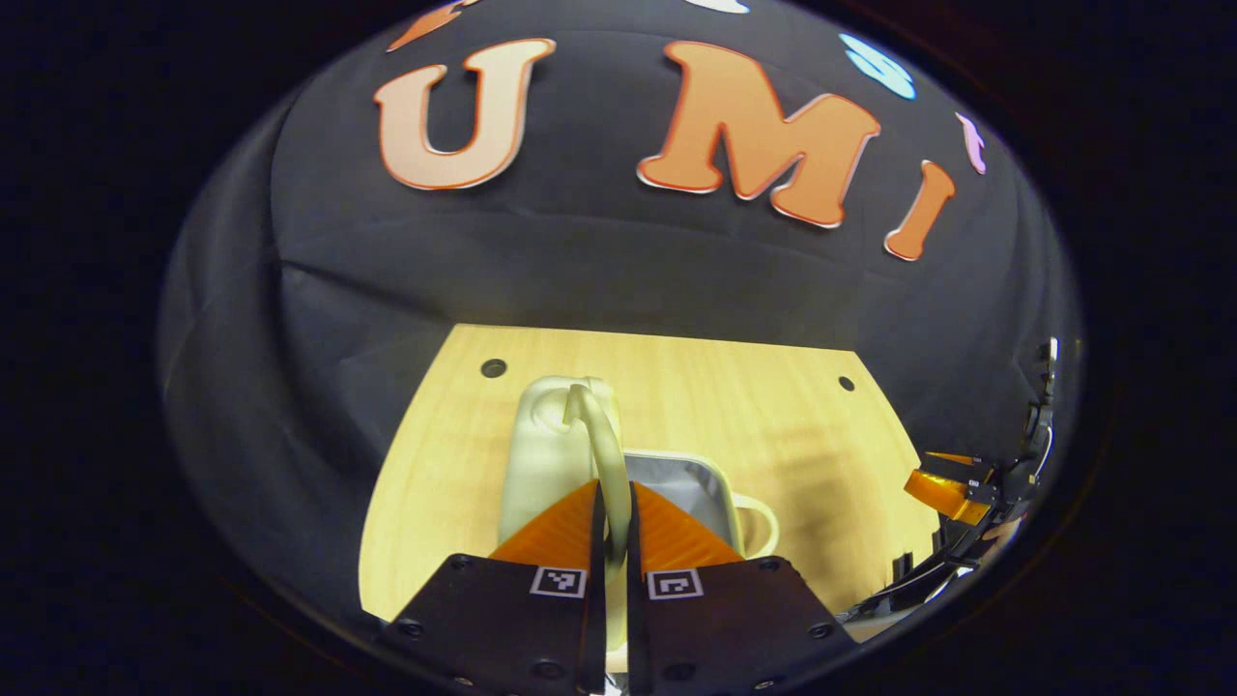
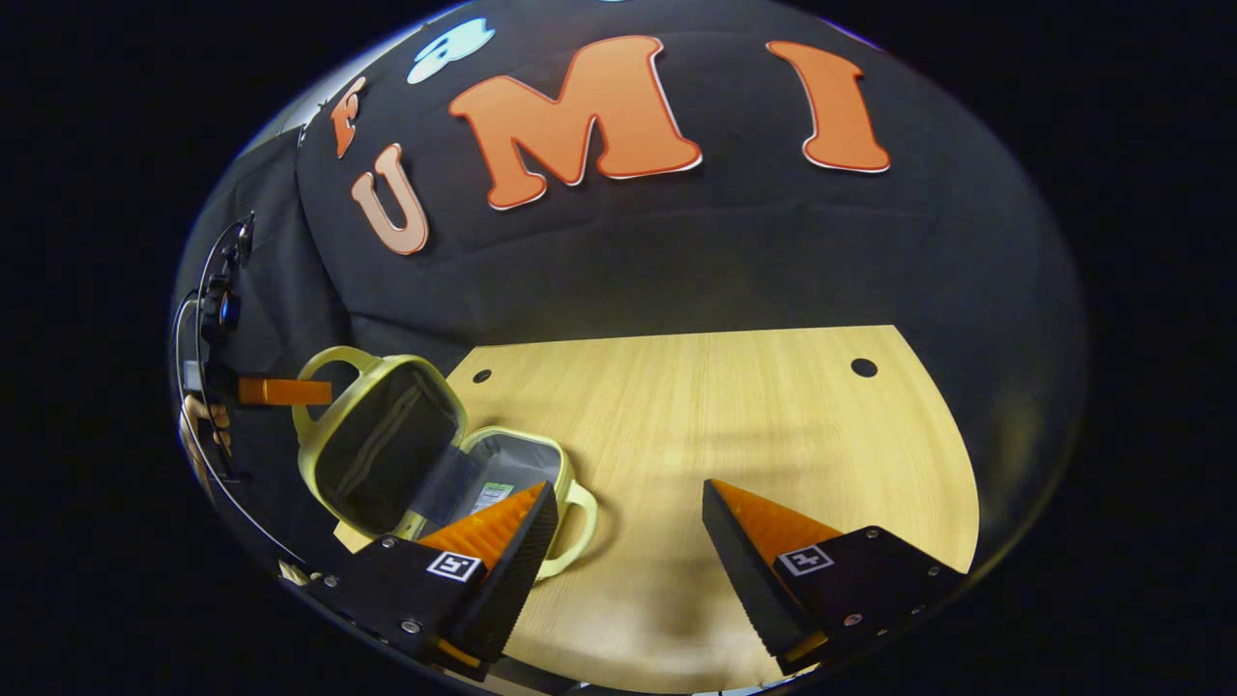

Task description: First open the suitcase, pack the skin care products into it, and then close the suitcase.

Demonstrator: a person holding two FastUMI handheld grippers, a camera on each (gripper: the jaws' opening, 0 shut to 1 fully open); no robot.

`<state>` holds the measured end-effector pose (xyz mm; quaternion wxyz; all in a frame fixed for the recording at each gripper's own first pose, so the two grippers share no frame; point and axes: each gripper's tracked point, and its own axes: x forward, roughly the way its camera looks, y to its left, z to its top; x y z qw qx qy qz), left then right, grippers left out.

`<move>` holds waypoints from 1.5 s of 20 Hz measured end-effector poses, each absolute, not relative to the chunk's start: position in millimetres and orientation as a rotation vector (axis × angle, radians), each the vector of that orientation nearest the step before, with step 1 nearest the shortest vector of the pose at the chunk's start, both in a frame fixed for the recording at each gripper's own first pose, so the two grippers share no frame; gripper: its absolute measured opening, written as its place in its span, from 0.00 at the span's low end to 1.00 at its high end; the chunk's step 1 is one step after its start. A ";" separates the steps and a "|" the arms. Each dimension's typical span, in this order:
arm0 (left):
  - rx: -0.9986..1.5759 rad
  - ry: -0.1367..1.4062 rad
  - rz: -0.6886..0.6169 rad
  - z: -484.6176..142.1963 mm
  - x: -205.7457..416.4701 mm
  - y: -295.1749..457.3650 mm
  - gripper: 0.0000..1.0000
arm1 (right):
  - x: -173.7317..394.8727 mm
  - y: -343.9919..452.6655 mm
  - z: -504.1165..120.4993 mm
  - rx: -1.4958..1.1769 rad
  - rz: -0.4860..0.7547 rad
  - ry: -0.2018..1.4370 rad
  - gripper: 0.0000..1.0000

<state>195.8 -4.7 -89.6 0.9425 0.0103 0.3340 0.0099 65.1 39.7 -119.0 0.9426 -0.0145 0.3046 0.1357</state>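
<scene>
Left gripper (image 1: 611, 512): my fingers are clenched on the raised lid's (image 1: 604, 454) edge.
Right gripper (image 2: 628, 532): my fingers are spread wide, holding nothing, above the table (image 2: 734, 425).
Suitcase (image 2: 425, 464): it stands open at the table's left part.

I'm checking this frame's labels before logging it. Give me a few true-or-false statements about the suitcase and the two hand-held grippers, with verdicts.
1. The suitcase lies open on the table. True.
2. The left hand-held gripper is wide open. False: its fingers are closed on the lid's edge.
3. The right hand-held gripper grips the suitcase handle. False: it is open, holding nothing.
4. The lid is raised. True.
</scene>
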 end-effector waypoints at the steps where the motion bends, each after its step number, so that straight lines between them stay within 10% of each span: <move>1: 0.028 0.695 -0.001 -98.9 197.4 -22.0 0.08 | 63.6 31.3 -117.5 -0.028 0.272 0.619 0.96; 23: 0.240 1.003 -0.186 -340.3 224.0 -182.3 0.10 | 41.1 -85.7 -159.7 -0.041 0.144 0.701 0.96; 30: 0.180 0.830 -0.078 -271.9 224.1 -181.1 0.87 | 48.3 -62.7 -153.6 -0.034 0.192 0.692 0.96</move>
